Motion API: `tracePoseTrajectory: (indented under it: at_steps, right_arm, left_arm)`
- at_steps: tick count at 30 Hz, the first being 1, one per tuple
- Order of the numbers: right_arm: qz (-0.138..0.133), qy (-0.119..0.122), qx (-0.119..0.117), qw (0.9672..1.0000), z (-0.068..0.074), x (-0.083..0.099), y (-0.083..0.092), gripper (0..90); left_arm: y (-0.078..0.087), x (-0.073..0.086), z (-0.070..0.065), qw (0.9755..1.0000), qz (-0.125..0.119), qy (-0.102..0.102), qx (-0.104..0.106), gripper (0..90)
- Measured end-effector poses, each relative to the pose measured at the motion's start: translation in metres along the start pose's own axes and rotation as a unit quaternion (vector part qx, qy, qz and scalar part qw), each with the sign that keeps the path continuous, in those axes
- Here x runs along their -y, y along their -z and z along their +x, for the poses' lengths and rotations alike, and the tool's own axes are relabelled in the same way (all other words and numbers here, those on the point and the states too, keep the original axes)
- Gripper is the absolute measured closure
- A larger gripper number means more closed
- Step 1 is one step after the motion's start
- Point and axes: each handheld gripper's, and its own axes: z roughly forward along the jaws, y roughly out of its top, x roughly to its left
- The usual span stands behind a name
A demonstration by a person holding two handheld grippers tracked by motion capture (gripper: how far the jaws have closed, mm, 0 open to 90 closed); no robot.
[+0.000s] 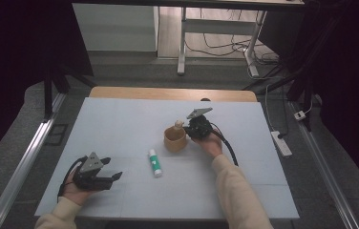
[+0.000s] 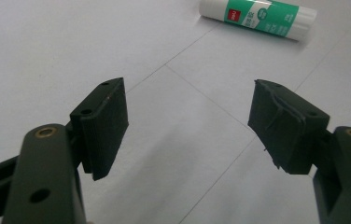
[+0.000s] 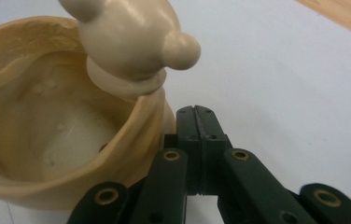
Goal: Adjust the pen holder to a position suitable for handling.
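A tan cup [image 1: 174, 139] stands on the white mat [image 1: 120, 119], with a pale bear-shaped figure [image 1: 179, 124] on its rim. In the right gripper view the cup [image 3: 47, 140] and the figure [image 3: 131, 42] are close up. My right gripper [image 1: 190, 130] sits against the cup's right side. Its jaws [image 3: 196, 116] are shut flat together beside the outer wall with nothing between them. A white and green glue stick [image 1: 154, 162] lies in front of the cup. My left gripper [image 1: 114, 178] rests low at the front left, open and empty [image 2: 187, 121], pointing toward the glue stick [image 2: 257, 17].
A strip of the wooden tabletop [image 1: 173, 93] shows beyond the mat's far edge. A metal rail [image 1: 20, 167] runs along the left. On the floor to the right lies a power strip [image 1: 281, 143] with cables. Desk legs [image 1: 182, 43] stand behind the table.
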Motion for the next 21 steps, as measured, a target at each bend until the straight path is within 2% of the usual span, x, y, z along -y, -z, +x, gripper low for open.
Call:
tracePoseTrajectory:
  at_steps: [4, 12, 18, 21]
  right_arm:
    - [-0.002, 0.006, 0.009, 0.9999, 0.001, 0.001, 0.011, 89.4]
    - [-0.015, -0.007, 0.02, 0.9997, 0.002, 0.013, 0.036, 89.4]
    - [-0.038, -0.008, 0.014, 0.9991, 0.011, 0.016, 0.05, 88.4]
    - [-0.047, -0.007, 0.004, 0.9989, 0.018, 0.019, 0.058, 84.2]
  left_arm:
    - [0.0, 0.0, 0.0, 1.0, -0.001, -0.001, 0.0, 27.8]
    - [0.0, 0.0, 0.0, 1.0, 0.0, -0.002, -0.002, 27.8]
    - [0.0, 0.0, -0.001, 1.0, 0.002, -0.002, -0.003, 27.8]
    - [0.0, 0.0, -0.001, 1.0, 0.002, -0.003, -0.004, 27.8]
